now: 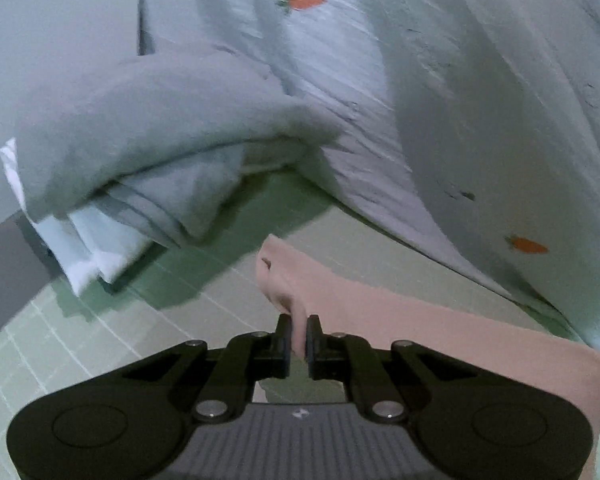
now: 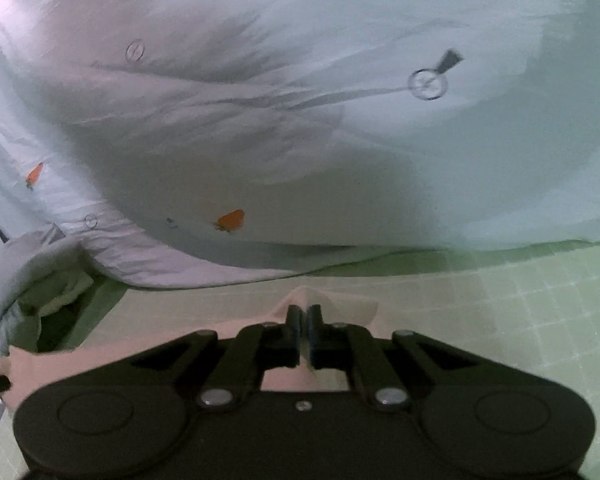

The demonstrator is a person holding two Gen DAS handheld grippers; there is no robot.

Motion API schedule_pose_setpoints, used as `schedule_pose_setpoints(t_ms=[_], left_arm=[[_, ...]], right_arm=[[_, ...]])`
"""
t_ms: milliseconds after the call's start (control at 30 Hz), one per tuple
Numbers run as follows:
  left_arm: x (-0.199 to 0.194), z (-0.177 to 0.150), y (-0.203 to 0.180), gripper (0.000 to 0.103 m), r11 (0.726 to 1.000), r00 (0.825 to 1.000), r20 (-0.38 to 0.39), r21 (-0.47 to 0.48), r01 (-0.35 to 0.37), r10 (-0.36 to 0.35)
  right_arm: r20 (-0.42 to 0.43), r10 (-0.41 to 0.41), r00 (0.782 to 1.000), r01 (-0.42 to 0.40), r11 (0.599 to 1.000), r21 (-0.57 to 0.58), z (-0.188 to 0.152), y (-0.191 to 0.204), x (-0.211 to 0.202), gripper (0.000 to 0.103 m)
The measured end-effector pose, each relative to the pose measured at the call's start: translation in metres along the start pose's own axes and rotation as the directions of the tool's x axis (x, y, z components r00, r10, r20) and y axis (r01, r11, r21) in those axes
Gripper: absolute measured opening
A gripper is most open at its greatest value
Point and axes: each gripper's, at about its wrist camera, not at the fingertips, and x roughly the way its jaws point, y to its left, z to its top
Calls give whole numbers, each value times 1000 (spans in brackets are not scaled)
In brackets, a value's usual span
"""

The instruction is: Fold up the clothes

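A large white garment printed with small orange carrots (image 1: 440,92) fills the upper half of both views, draped and wrinkled, its lower hem resting on the green grid mat (image 1: 80,332). In the right wrist view a round button (image 2: 427,84) sits on this cloth toward 2 o'clock, and one carrot print lies just beyond the hem at about 11 o'clock from the jaws. In the left wrist view a folded grey-green bundle (image 1: 152,140) lies at 10 o'clock, with white layers sticking out from under it at its lower left edge. It stands near the white garment and partly on the mat.

The task's thing, a pale pink cloth (image 1: 420,332), stretches between the two tools, lower than the white garment and nearer the cameras. The left gripper (image 1: 298,332) is clenched on one edge of it, a pinched fold rising at 12 o'clock between the jaws, the rest trailing away toward 4 o'clock. The right gripper (image 2: 304,320) is likewise clamped on the pink cloth (image 2: 332,302), a small peak of fabric showing just past the jaws, the cloth running off toward 8 o'clock. Both tools tilt downward at the mat.
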Motion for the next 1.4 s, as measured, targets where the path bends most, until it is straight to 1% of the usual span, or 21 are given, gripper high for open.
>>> schedule_pose_setpoints(t_ms=[67,100,133,167,200,233,267,333,400,533,667,800,833,900,1000,1067,1100,1133,1200,1333,1400], left_arm=[[13,0,7,10,999,998,-34,-18,-48,48],[18,-2,9,13,997,996,-53,-16,-77,76],[23,-3,10,17,994,992,-70,-11,-107,106],[24,-5,11,25,992,989,-80,-3,-128,128],[22,-8,11,27,991,988,-78,4,-133,133],[17,-11,11,33,992,989,-73,7,-126,126],[13,-14,12,43,993,991,-71,10,-116,117],[7,-22,12,50,994,991,-82,11,-107,108],[3,-33,12,50,995,989,-107,14,-99,100],[-13,-57,5,53,997,988,-145,45,-55,61],[-30,-83,-6,58,996,985,-174,91,4,12],[-45,-112,-16,61,991,974,-223,120,58,-30],[-48,-118,-18,61,989,970,-238,124,74,-43],[-54,-131,-23,61,985,961,-268,134,107,-68],[-65,-147,-29,61,975,950,-296,162,152,-99],[-73,-157,-30,62,968,946,-305,187,170,-107],[-77,-162,-30,62,964,945,-309,198,177,-110],[-80,-166,-28,62,962,943,-314,206,181,-111],[-88,-173,-23,62,961,942,-317,210,180,-108],[-95,-178,-10,62,967,944,-317,200,159,-89],[-96,-179,-4,62,972,944,-320,190,142,-75]], right_arm=[[-37,8,999,-8,1000,11,-2,3,18,5],[-68,-12,998,13,1000,23,-5,4,28,7],[-92,-37,995,39,999,24,-8,6,35,16],[-101,-67,993,69,998,14,-10,8,36,22],[-98,-94,991,96,995,6,-12,9,33,42],[-87,-118,989,118,993,3,-13,10,29,56],[-70,-134,988,135,991,6,-16,10,20,59],[-71,-172,983,173,985,7,-26,9,2,70],[-92,-224,970,224,974,-7,-42,6,-18,74],[-159,-286,945,288,958,-7,-86,1,-64,74],[-200,-301,932,312,950,28,-133,8,-115,71],[-194,-290,937,305,951,49,-171,31,-153,46],[-199,-274,941,290,955,56,-179,37,-159,37],[-217,-223,950,241,969,61,-192,48,-163,28],[-225,-170,959,183,982,37,-207,63,-173,27],[-252,-153,955,165,986,26,-217,72,-172,26],[-278,-152,948,166,986,25,-223,74,-169,22],[-299,-152,942,167,986,26,-228,75,-167,11],[-292,-146,945,160,987,23,-231,78,-170,3],[-244,-117,963,121,993,-1,-226,89,-184,3],[-250,-110,962,104,994,-35,-228,95,-187,3]])
